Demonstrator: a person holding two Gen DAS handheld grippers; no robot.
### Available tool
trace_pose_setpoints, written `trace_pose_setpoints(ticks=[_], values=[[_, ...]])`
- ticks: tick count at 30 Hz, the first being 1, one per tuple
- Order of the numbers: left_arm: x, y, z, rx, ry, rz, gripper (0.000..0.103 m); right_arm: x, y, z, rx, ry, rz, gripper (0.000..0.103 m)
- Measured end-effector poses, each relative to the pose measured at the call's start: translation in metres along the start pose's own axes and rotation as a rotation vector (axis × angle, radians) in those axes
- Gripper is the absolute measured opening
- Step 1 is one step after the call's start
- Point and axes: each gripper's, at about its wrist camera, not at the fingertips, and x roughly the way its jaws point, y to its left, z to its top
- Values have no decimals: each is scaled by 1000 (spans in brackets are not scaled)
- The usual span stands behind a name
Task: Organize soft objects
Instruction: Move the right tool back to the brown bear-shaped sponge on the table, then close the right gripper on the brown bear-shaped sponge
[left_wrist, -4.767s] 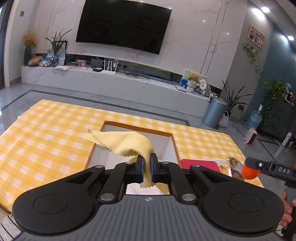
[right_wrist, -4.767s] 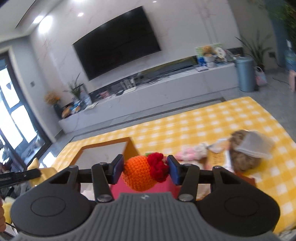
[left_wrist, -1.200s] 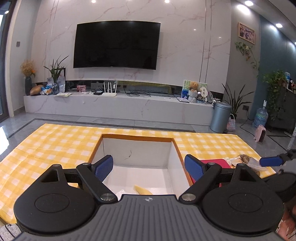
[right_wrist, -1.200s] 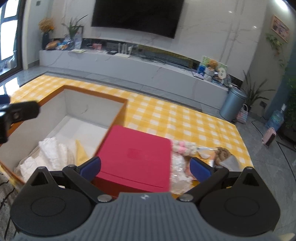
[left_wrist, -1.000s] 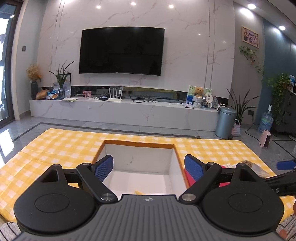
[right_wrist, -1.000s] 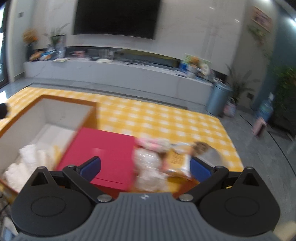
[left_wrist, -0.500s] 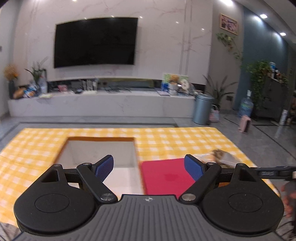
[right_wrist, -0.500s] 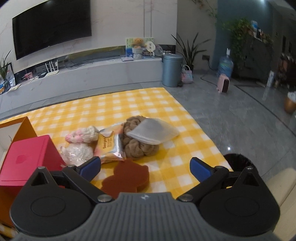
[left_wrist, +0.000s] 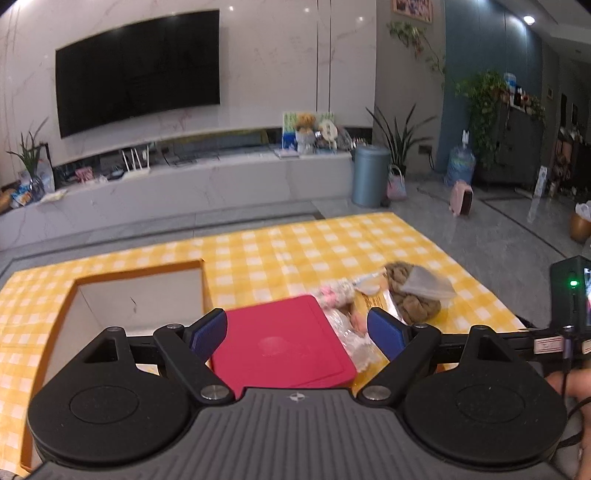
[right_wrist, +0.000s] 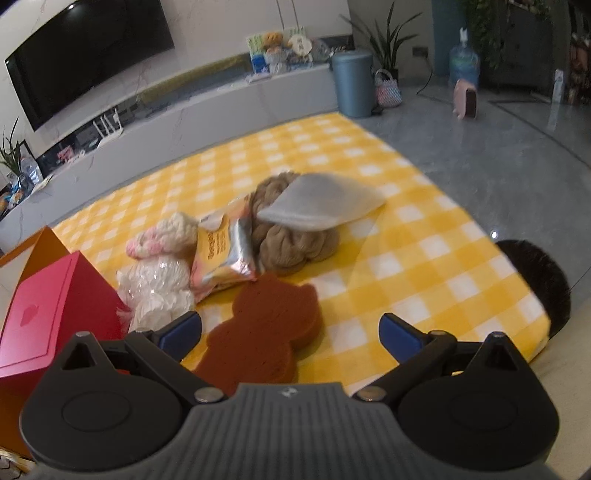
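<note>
Right wrist: brown sponge (right_wrist: 264, 328) btwn jaws.

We see the open box (left_wrist: 140, 295) at 10 o'clock on the checked cloth (left_wrist: 295, 254), the lidded box (left_wrist: 277, 339) just beside it at its 3 o'clock. At 3 o'clock of the lidded box lies the pile: knitted toy (right_wrist: 162, 232) behind the wrapped bundle (right_wrist: 159, 284), snack packet (right_wrist: 221, 254) touching both, yarn skein (right_wrist: 295, 243) at the packet's 3 o'clock, folded cloth (right_wrist: 321, 203) on the skein. Bear-shaped sponge (right_wrist: 266, 328) at 6 o'clock of the packet.
</note>
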Motion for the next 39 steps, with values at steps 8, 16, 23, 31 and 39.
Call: trace_pose_setpoints(ticks=[8,16,23,31,39], values=[[4,-9,-2,12,40,5,100,45,19,-4,49,114,-36,100],[0,-2,0,-21,48,25,100,67,35,-8,-32,173,-85,100],[-7,-5,0,13,40,49,100,76,28,-12,-27,209,-68,96],[0,-12,9,45,73,56,100,63,33,-14,-76,175,-33,71],[39,-34,33,126,204,-30,100,54,26,-11,-62,162,-12,71]])
